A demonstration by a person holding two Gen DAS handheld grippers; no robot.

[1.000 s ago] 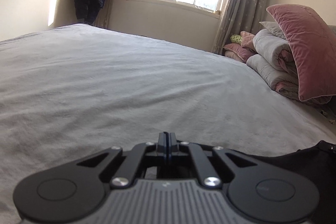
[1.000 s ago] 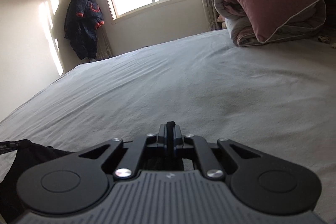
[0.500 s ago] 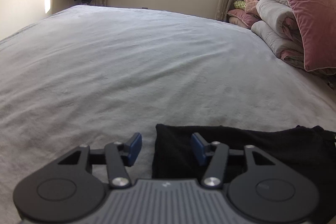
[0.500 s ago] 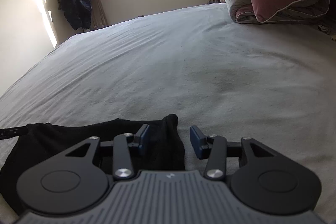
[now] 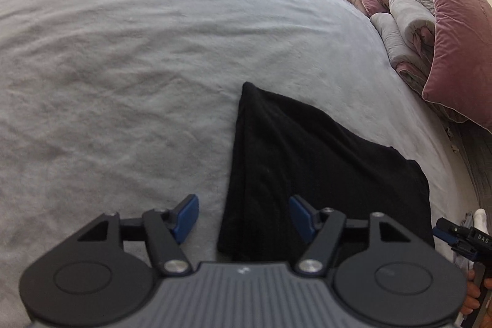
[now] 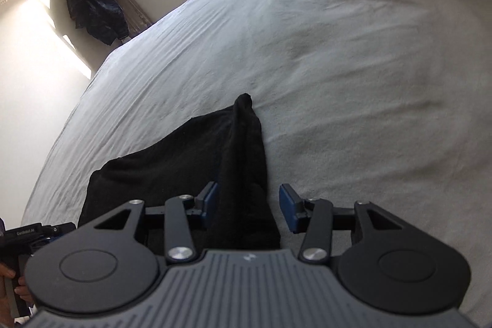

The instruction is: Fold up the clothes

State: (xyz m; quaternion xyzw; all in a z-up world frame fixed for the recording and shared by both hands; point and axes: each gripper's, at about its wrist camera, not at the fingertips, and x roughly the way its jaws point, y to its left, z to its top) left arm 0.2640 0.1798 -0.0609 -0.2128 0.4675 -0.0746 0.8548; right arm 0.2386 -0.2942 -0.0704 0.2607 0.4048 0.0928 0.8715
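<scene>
Between the spread jaws of each gripper lies a black garment, flat on the grey bed: the left gripper is opening above its left edge and the right gripper stands apart over its right edge, neither pinching cloth, so a fold looks just released. Next, I judge, comes picking fresh edges for another fold. Well beyond the jaws sit a pink pillow and rolled quilts, nothing blocking.
</scene>
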